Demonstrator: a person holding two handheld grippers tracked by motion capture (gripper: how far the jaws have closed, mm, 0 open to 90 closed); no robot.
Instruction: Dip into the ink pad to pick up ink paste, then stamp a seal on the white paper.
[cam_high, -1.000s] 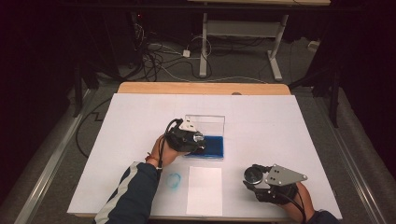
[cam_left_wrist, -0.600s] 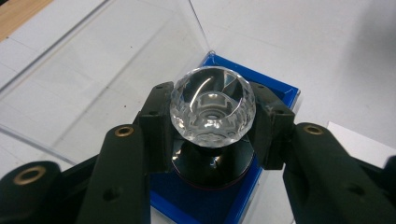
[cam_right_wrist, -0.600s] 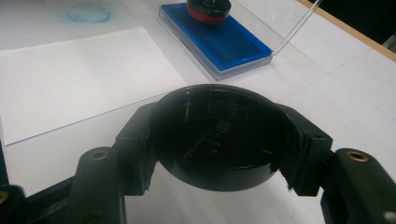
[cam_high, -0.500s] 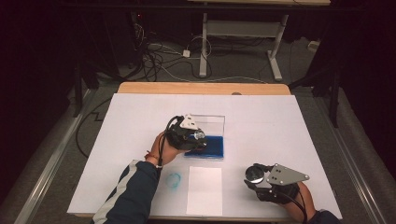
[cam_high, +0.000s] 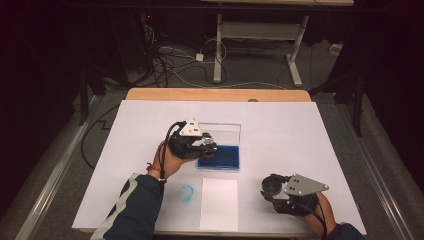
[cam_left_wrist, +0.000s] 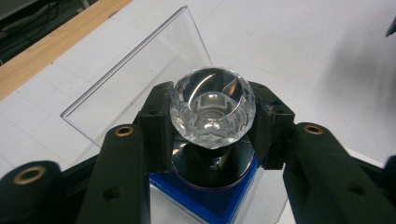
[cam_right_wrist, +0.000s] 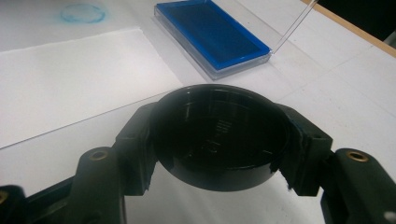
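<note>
On the white-covered table (cam_high: 300, 135), whose wooden far edge (cam_high: 217, 94) shows beyond the covering, an open ink pad (cam_high: 220, 156) lies near the middle, its clear lid (cam_high: 227, 131) standing up behind the blue pad. Just in front of it lies a white sheet of paper (cam_high: 218, 203), and to the left of that sheet a faint blue ring mark (cam_high: 186, 192) stains the covering.

The left gripper (cam_high: 207, 148) hangs over the left end of the ink pad, its jaws clamped on the faceted clear knob (cam_left_wrist: 212, 107) of a round stamp. In the left gripper view the stamp's dark round base (cam_left_wrist: 212, 170) sits below the knob, right over the blue pad (cam_left_wrist: 205, 198); whether the base touches the ink I cannot tell. The clear lid (cam_left_wrist: 140, 79) rises behind it.

The right gripper (cam_high: 272, 189) is near the table's front right corner, well apart from the ink pad, and its jaws are pressed against the sides of a black round cap (cam_right_wrist: 219, 135), hollow side up. From that gripper's view the ink pad (cam_right_wrist: 212, 35), the paper (cam_right_wrist: 74, 79) and the blue ring (cam_right_wrist: 83, 13) lie farther off.

Beyond the table the room is dark: a grey floor strewn with cables (cam_high: 170, 60), and the white legs of another table (cam_high: 260, 35) at the back.
</note>
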